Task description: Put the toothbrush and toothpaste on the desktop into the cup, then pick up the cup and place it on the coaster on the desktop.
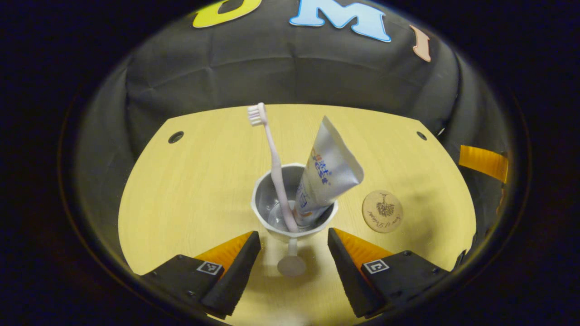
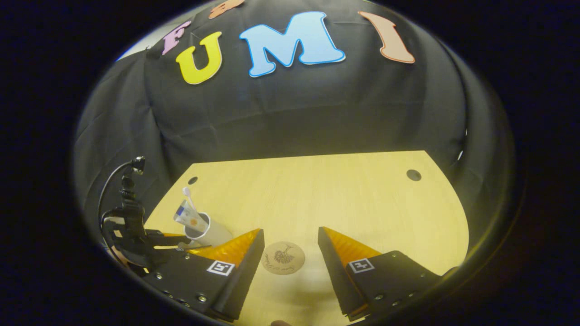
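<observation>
— Left claw (image 1: 293, 242) first: how does it stand?
— Its fingers are spread wide, one on each side of the cup (image 1: 292, 206), gripping nothing. Whether they touch the cup's wall cannot be told from the left gripper view.
— And the cup?
— Upright on the table (image 1: 199, 181), toward the near edge. The toothbrush (image 1: 272, 158) stands in it with bristles up, leaning left, and the toothpaste (image 1: 326, 174) tube leans to the right, cap end down inside.
— Where is the coaster?
— The round wooden coaster (image 1: 382, 211) lies flat on the table just to the right of the cup, apart from it.
— The right claw (image 2: 290, 244)?
— Open as well, empty, hovering over the table with the coaster (image 2: 283, 257) between its fingers, below them. In the right gripper view the cup (image 2: 204, 231) sits off to the left, with the left claw beside it.
— What of the table and the room?
— Pale yellow wood grain with a rounded far edge and a dark round hole (image 1: 176, 136) near each far corner. Black creased cloth (image 2: 294, 108) hangs behind and around it as the booth's wall.
</observation>
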{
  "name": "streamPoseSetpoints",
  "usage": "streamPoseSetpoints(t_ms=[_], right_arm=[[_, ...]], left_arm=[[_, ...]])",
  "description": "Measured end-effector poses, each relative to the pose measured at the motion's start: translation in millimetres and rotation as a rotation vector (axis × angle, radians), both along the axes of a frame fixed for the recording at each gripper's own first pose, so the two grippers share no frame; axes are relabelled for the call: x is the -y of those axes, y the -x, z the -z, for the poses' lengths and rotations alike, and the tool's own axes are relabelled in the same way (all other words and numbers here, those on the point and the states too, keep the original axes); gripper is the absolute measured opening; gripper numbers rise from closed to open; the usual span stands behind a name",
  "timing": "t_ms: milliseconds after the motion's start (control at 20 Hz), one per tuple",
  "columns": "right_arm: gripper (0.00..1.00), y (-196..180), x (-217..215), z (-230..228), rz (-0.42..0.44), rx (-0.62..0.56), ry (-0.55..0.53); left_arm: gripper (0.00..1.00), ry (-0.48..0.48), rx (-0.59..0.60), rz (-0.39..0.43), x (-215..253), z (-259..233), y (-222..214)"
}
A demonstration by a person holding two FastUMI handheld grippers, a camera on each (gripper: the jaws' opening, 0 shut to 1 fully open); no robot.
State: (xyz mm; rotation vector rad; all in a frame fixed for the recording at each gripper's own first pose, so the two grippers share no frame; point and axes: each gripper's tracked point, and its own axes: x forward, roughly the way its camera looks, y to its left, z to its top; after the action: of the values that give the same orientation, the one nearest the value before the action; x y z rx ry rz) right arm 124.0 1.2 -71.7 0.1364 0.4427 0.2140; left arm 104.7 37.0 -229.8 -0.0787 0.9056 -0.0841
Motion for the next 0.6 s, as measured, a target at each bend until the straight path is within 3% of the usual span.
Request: streamPoseSetpoints(t_ms=[100,300,350,400,450,600], right_arm=[[0.76,-1,0,5,0.001,-0.023,-0.013],[0.76,1,5,10,0.002,-0.053,-0.019],[0.76,1,6,10,0.003,-0.056,-0.022],[0.76,1,7,11,0.002,-0.061,-0.024],[0.76,3,9,11,0.002,-0.065,-0.025],[0.76,2,11,15,0.006,-0.078,-0.031]], left_arm=[[0.96,0.002,-0.026,0.002,4,11,-2],[0.86,-0.032,-0.07,-0.004,2,25,-5],[0.79,-0.029,-0.078,-0.005,3,27,-5],[0.83,-0.037,-0.085,-0.013,0,29,-6],[0.73,-0.033,-0.092,-0.016,-1,31,-6],[0.71,-0.03,-0.123,-0.021,-2,38,-3]])
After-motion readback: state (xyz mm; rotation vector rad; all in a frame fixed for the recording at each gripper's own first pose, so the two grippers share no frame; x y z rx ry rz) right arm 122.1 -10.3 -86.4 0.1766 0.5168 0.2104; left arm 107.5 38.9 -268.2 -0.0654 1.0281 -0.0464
